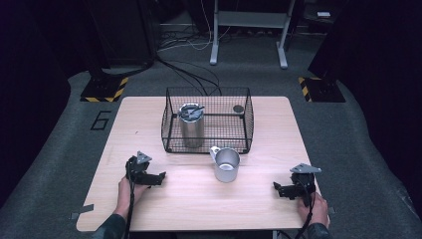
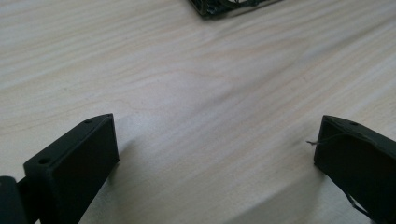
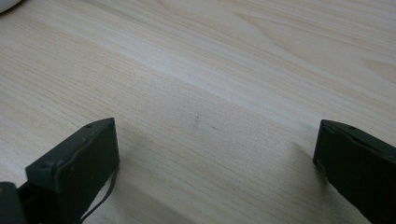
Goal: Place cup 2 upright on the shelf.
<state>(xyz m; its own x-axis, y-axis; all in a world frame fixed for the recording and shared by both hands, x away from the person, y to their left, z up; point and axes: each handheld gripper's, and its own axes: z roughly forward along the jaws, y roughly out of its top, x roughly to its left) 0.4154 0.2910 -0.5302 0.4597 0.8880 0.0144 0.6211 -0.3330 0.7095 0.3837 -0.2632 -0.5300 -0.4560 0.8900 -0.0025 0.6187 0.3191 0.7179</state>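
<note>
The metal mug [image 1: 227, 165] stands upright mid-bench, just in front of the wire basket [image 1: 169, 130] that holds a steel canister [image 1: 191, 125]. Nothing looks begun: left gripper [image 1: 160, 178] and right gripper [image 1: 276, 188] rest near the front corners, fingers wide, empty.

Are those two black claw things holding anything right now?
No. The left gripper and right gripper are both open on the table, away from the metal cup.

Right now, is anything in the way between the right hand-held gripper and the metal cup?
No. Bare table lies between the right hand-held gripper and the metal cup. The wire basket stands behind the cup, not between them.
</note>
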